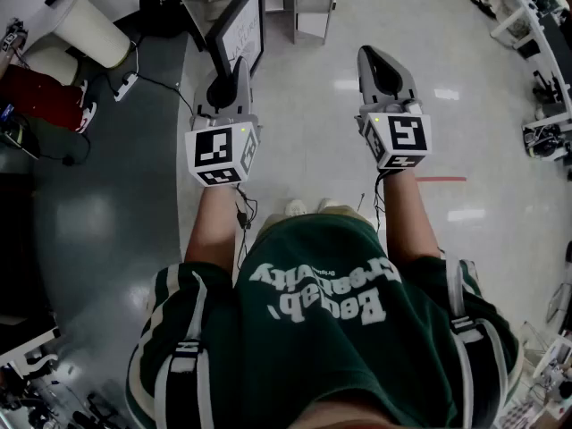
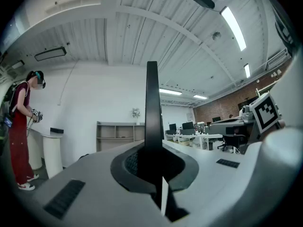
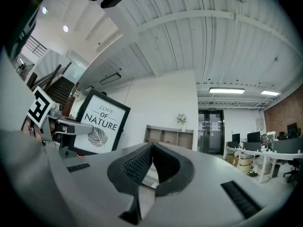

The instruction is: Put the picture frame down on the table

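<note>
The picture frame (image 1: 239, 27) sits at the upper centre-left of the head view, held upright in the air above the pale floor (image 1: 313, 132). It has a thin black border around a white sheet printed "LOVE OF NATURE" over a dark leaf, which reads clearly at the left of the right gripper view. The left hand-held gripper (image 1: 221, 86) is clamped on it, apparently near a lower edge, and in its own view the frame rises edge-on from the jaws. The right hand-held gripper (image 1: 386, 68) is closed and empty.
</note>
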The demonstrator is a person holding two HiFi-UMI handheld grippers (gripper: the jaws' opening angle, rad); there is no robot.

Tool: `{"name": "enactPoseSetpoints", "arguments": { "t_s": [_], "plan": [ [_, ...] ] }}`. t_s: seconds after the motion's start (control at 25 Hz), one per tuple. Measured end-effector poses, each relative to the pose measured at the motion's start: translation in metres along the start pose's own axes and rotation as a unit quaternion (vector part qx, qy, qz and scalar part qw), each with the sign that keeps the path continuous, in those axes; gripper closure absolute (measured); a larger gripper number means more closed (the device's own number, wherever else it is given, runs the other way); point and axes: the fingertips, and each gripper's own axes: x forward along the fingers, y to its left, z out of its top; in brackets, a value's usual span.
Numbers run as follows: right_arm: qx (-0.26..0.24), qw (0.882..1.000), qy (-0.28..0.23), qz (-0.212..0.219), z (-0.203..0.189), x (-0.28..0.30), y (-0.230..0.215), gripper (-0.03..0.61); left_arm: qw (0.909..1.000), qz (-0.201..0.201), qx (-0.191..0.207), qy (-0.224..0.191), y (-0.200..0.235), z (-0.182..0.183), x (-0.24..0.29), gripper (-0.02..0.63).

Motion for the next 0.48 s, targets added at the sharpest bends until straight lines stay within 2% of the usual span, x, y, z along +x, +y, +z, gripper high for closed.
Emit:
{"name": "enactPoseSetpoints", "arguments": {
  "t_s": [0.48],
  "plan": [
    [-0.009,1.0,0.001,0.002,-0.001,0.002,0.024,0.544,1.0,-0.002,0.001,-0.008,0.011,0.001,-0.008,0.588]
  ]
}}
